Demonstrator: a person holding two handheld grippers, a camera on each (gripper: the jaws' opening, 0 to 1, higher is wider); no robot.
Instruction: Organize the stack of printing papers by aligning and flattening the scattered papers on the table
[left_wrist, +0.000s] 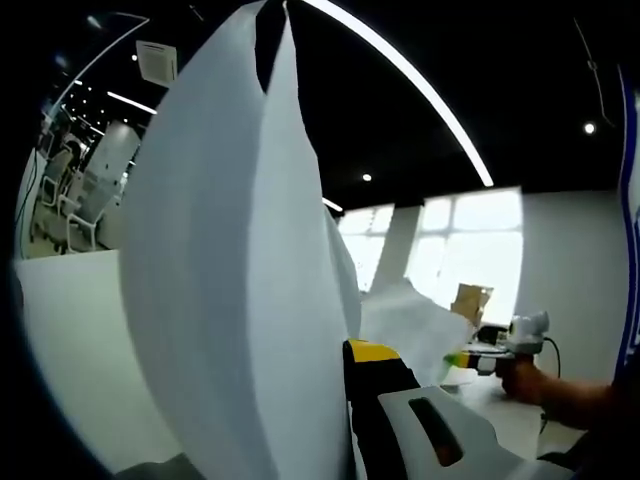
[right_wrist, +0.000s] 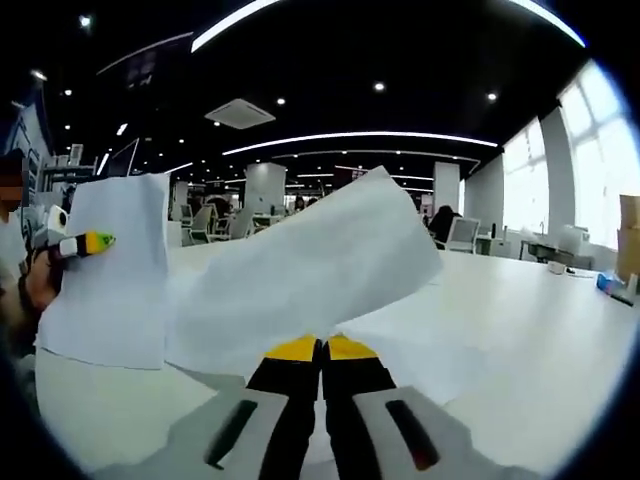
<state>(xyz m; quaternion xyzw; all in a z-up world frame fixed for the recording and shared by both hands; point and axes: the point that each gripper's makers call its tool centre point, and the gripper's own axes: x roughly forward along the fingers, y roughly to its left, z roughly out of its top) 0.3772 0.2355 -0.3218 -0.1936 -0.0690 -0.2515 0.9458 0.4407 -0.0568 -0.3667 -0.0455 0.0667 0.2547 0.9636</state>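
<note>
Right gripper view: the right gripper (right_wrist: 321, 350) has its fingers (right_wrist: 295, 352) pinched together on a white sheet (right_wrist: 310, 270) lifted over the white tabletop (right_wrist: 540, 330). Left gripper (left_wrist: 345, 352) fingers clamp an upright, bowed paper bundle (left_wrist: 230, 270), held off the tabletop; more papers (right_wrist: 420, 350) lie flat.

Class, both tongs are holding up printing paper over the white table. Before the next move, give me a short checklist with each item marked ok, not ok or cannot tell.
1. Right tongs shut on a paper sheet: ok.
2. Left tongs gripping the second sheet: ok.
3. Sheets aligned with each other: not ok, they hang apart at different angles.
4. Sheets flat: not ok, both lifted and bending.
5. Bare table to lay them on: ok.
</note>
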